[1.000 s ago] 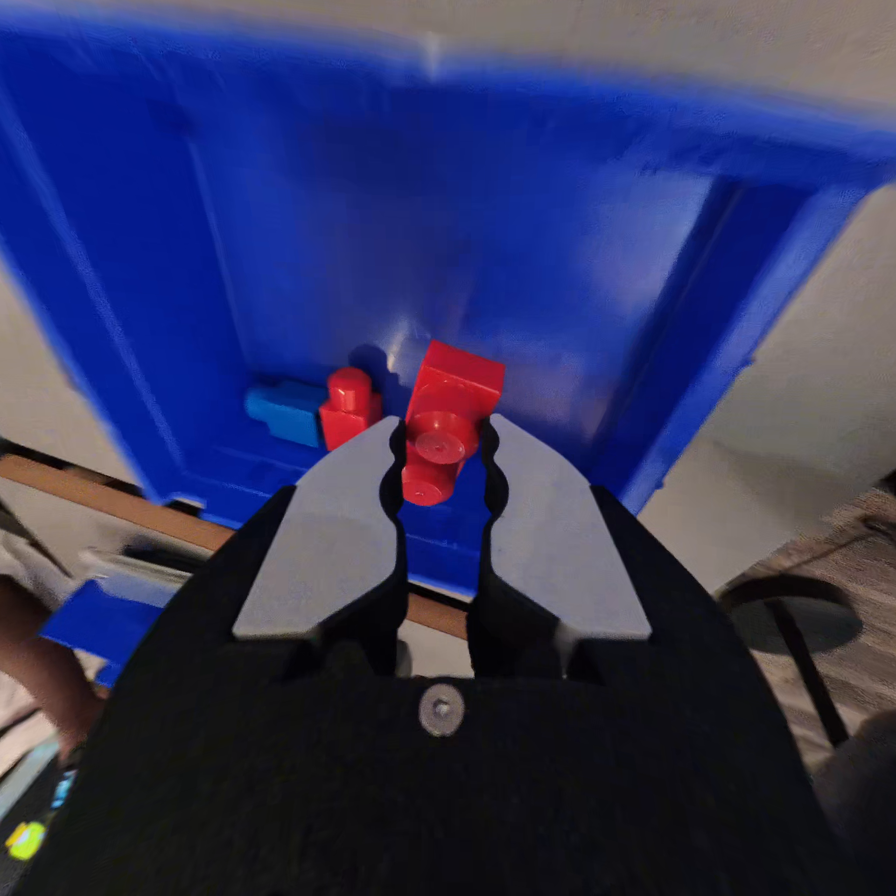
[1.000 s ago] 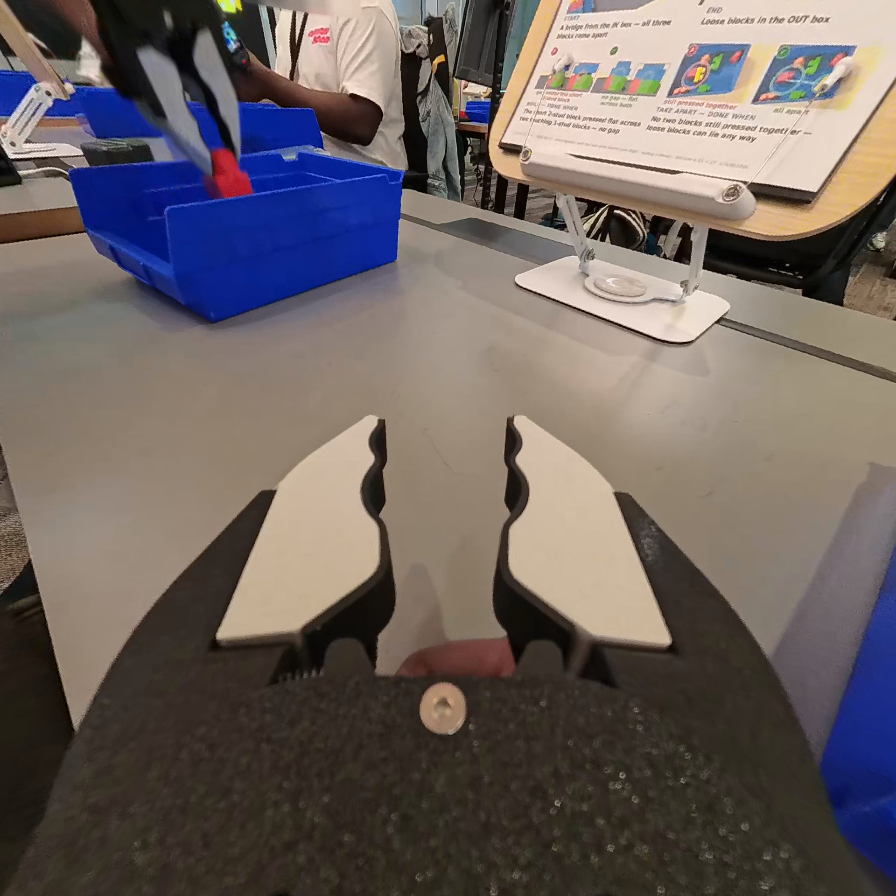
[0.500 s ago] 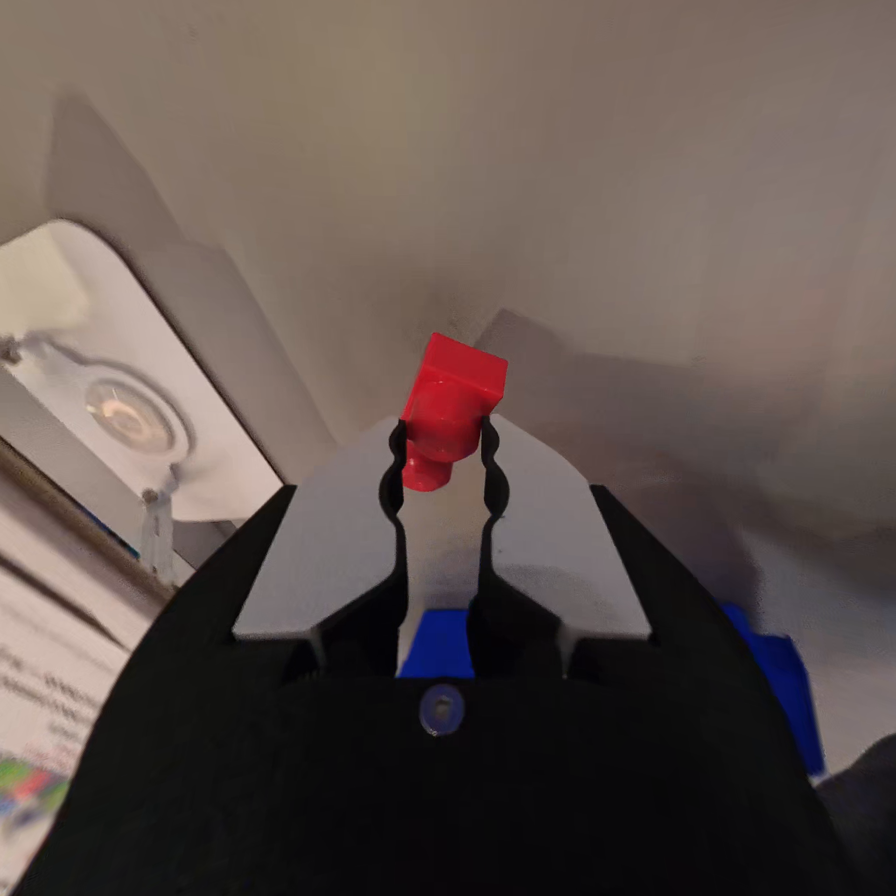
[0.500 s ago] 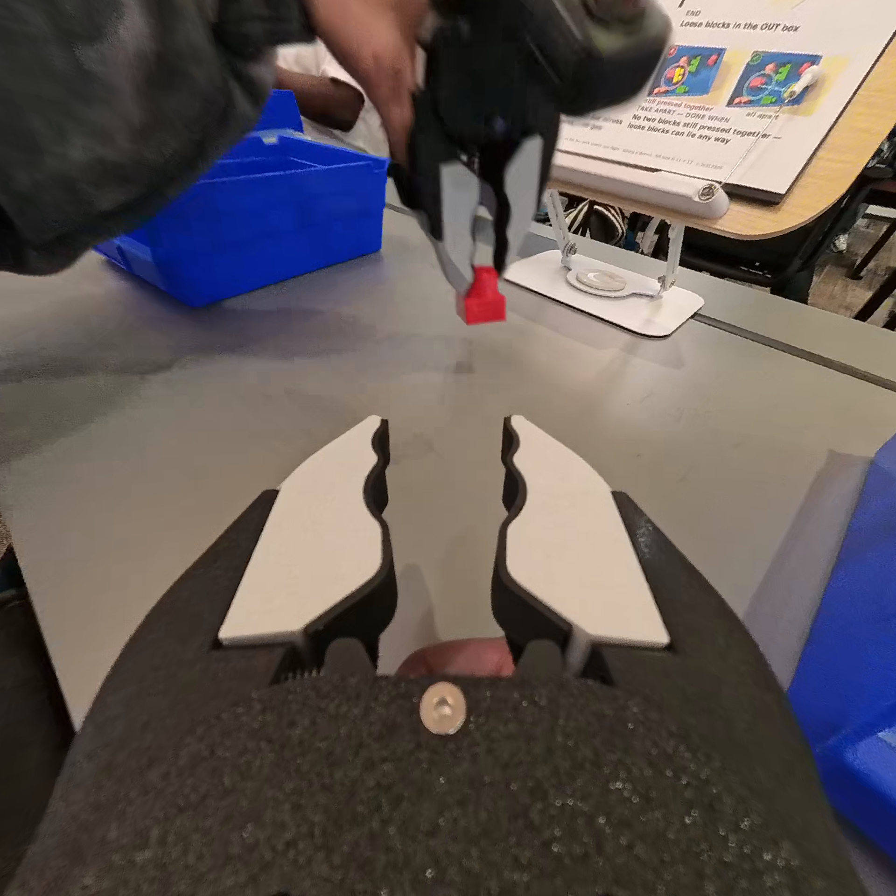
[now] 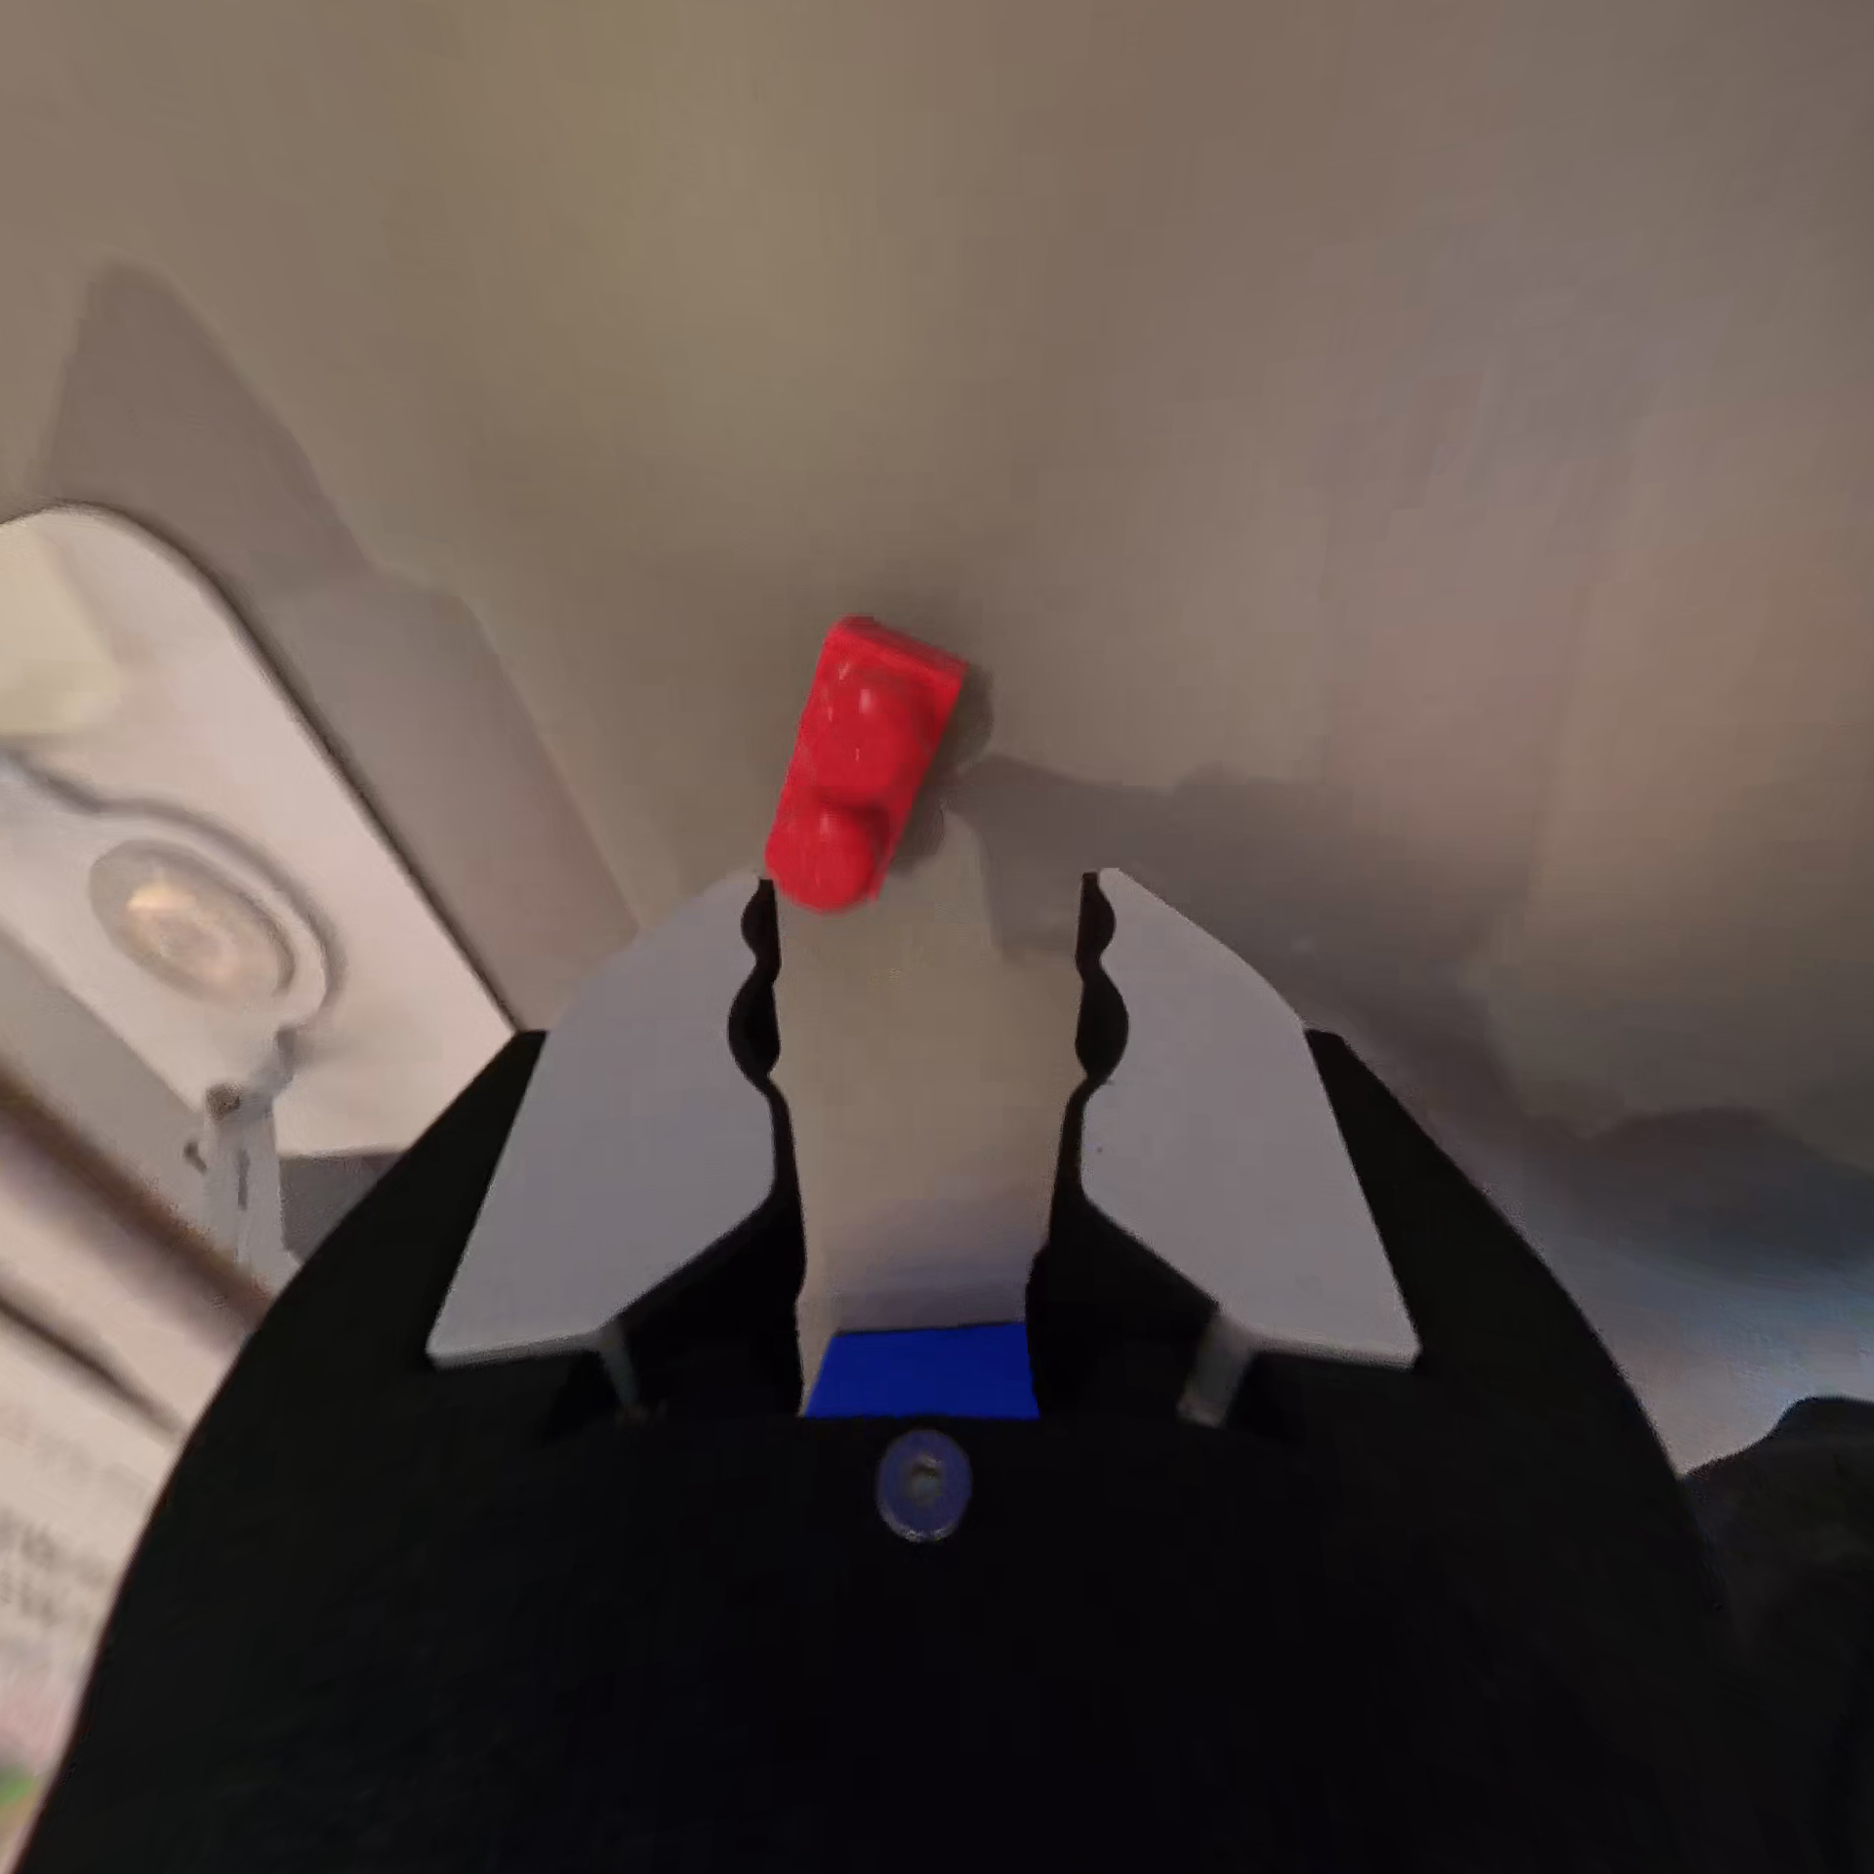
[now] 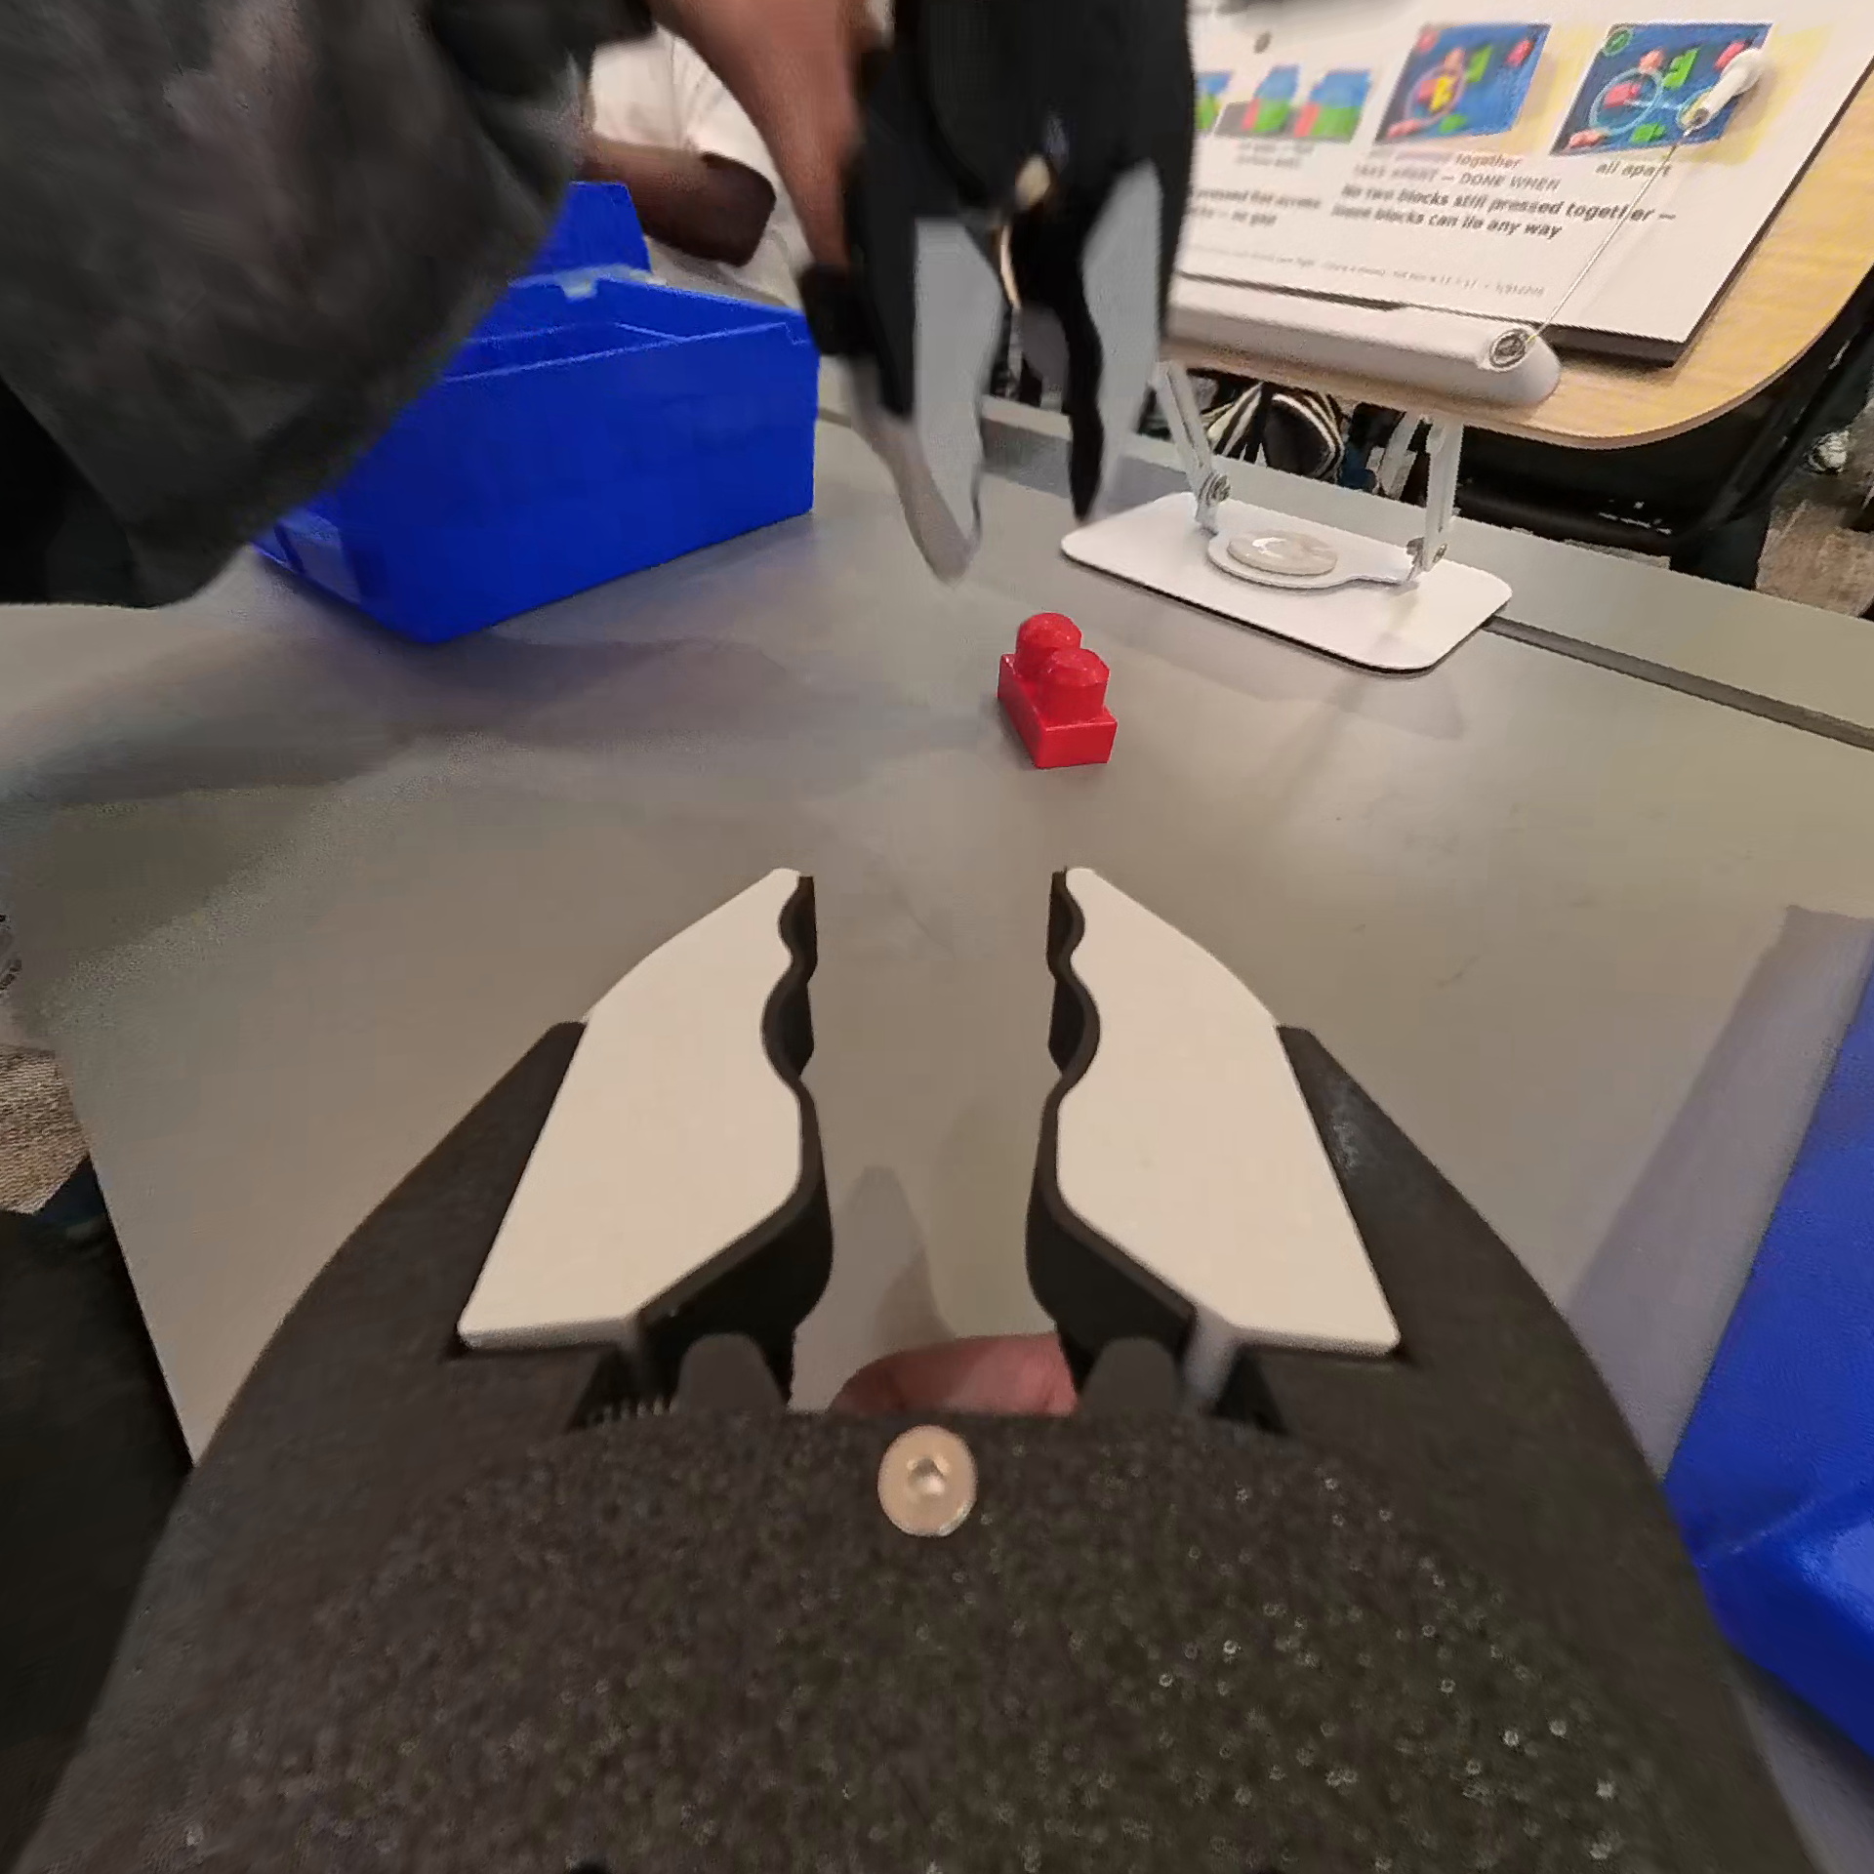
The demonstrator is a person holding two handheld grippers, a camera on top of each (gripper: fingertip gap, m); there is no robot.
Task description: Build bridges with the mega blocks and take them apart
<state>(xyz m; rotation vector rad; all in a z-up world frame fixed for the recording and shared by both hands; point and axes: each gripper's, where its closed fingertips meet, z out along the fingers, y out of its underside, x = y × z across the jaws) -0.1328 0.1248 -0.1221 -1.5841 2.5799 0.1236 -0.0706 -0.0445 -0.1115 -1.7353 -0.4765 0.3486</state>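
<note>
A red two-stud block (image 6: 1057,702) stands upright on the grey table (image 6: 406,913), studs up. It also shows in the left wrist view (image 5: 862,766), just beyond the fingertips. My left gripper (image 5: 925,892) is open and empty, pointing down at the block; in the right wrist view it (image 6: 1024,507) hangs above and just behind the block. My right gripper (image 6: 931,892) is open and empty, low over the table, well short of the block.
A blue bin (image 6: 568,446) stands at the back left. Another blue bin (image 6: 1785,1420) is at the right edge. A white stand base (image 6: 1308,578) holding an instruction board (image 6: 1501,152) is behind the block. A person's sleeve (image 6: 254,254) fills the upper left. The gap from one gripper's tips to the other's is roughly 20 centimetres.
My left gripper carried the red block from the blue bin to the table middle, set it down, opened and lifted off. My right gripper stayed open and barely moved.
</note>
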